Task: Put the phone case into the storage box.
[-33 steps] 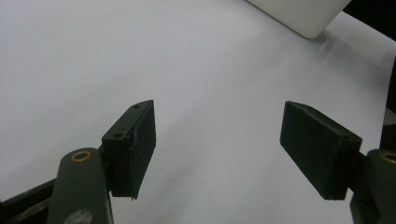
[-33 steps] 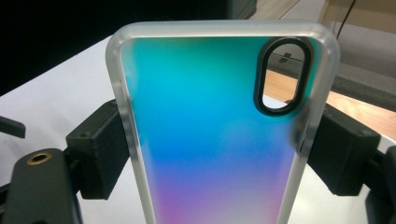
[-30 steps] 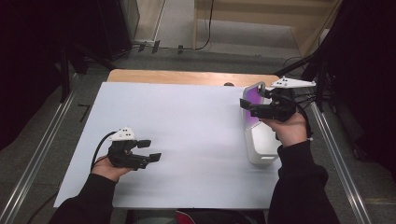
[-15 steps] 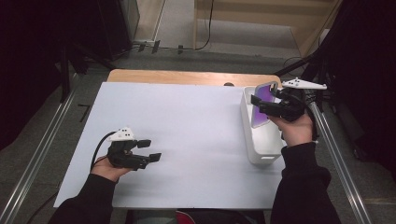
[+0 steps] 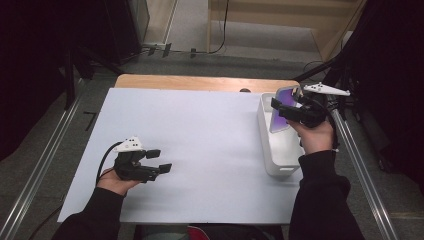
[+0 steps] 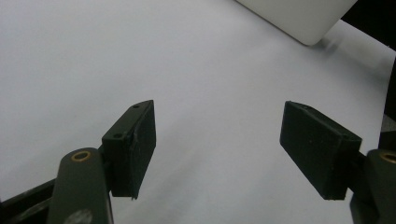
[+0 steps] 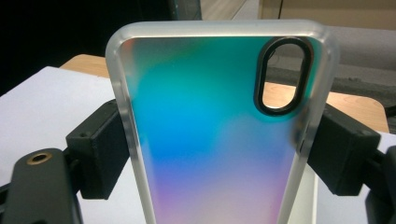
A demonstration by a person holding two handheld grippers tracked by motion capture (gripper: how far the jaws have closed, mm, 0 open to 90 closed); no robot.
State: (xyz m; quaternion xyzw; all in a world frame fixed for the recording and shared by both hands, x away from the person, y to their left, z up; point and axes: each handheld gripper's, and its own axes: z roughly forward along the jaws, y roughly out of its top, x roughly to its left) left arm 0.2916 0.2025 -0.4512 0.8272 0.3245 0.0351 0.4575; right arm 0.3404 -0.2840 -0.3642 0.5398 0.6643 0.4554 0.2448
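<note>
Right gripper (image 5: 286,106): my jaws are clamped on the long edges of the phone case (image 7: 219,135), one pad (image 7: 100,149) on each side.
Phone case: a translucent shell with a teal-to-violet sheen and an oval camera cutout (image 7: 282,77) at its top; it stands roughly upright in my grip, held over the far end of the white bin (image 5: 280,150).
Case position: at about 2 o'clock on the table, above the bin's rim; I cannot tell whether its lower edge touches the bin, since that part is hidden.
Left gripper (image 5: 159,161): its jaws stand wide apart with nothing between them, resting low over the white sheet (image 5: 200,130) at about 8 o'clock, well apart from the bin.
White bin: at 3 o'clock along the right edge of the sheet; its rounded corner (image 6: 308,28) lies far ahead of my left jaws.
Step in hand: I judge the case is being carried at the bin, either lifted clear of it or brought over it; the pictures do not settle which.
Next move: keep the clamp firm on the slippery edges, keep the case upright, and clear the bin wall before any sideways travel.
</note>
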